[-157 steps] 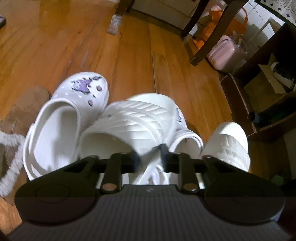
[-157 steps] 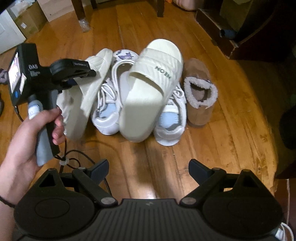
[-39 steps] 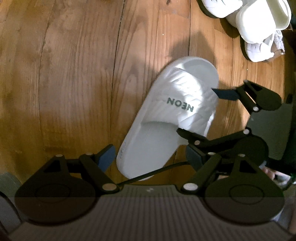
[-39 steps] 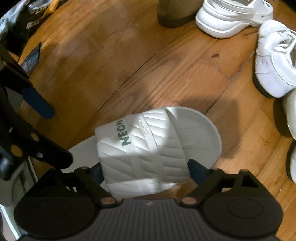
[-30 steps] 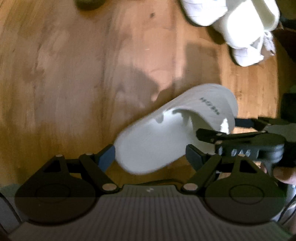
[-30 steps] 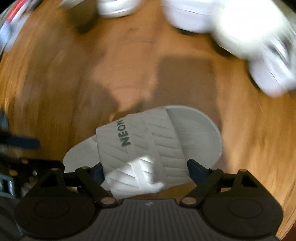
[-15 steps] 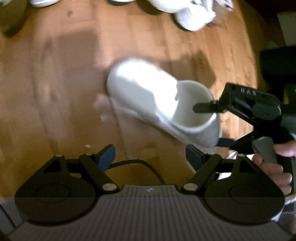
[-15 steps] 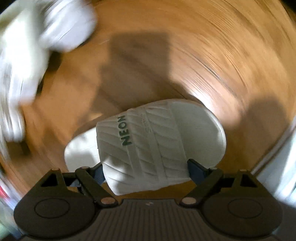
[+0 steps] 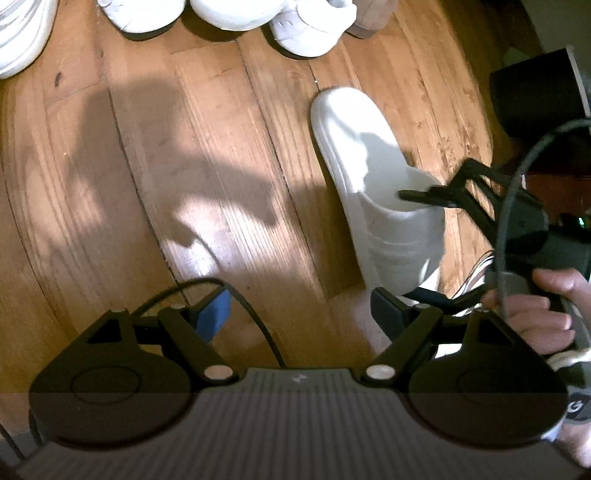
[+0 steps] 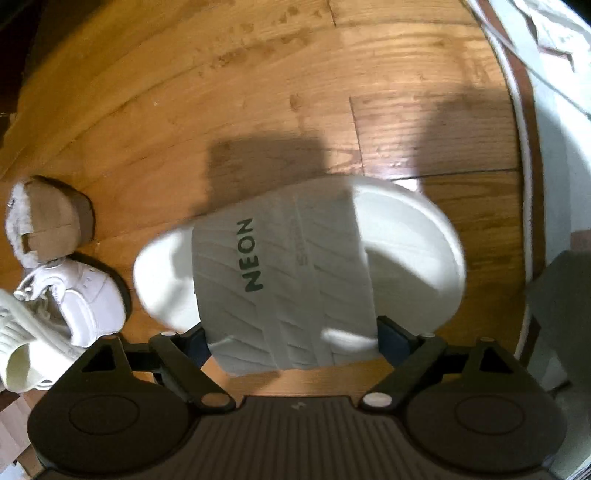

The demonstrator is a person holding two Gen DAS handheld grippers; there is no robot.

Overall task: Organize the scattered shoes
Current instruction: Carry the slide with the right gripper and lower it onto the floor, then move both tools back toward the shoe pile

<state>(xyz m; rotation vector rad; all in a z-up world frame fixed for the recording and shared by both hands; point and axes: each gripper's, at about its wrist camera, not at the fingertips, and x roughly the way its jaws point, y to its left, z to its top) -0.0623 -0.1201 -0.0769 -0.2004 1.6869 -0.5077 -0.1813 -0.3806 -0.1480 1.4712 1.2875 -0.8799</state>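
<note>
the right gripper (image 10: 291,341) is clamped across the strap of a white slide sandal (image 10: 295,269), one pad on each side of the ribbed band, and the sandal hangs above the wooden floor (image 10: 258,92) with its shadow falling on the boards behind it. the strap carries dark green letters reading neon and a pattern of slanted ridges; the footbed is smooth, thick and rounded at both ends. from the left wrist camera the same sandal (image 9: 373,184) shows edge-on, its open heel end pointing up the frame, with the right gripper (image 9: 424,243) and the hand (image 9: 539,314) on its handle just to the right. the left gripper (image 9: 301,314) hangs spread wide with nothing between its pads, a black cable looping past its blue pad.

the floor is warm orange-brown plank, glossy, with patches of light and soft shadows. along the top edge sit white shoes (image 9: 229,11) in a cluster, well apart from the held sandal. in the right wrist view a tan fleece-lined slipper (image 10: 48,218) and a white sneaker (image 10: 88,299) sit at the left, and a pale wall with a baseboard (image 10: 532,184) curves along the right.
</note>
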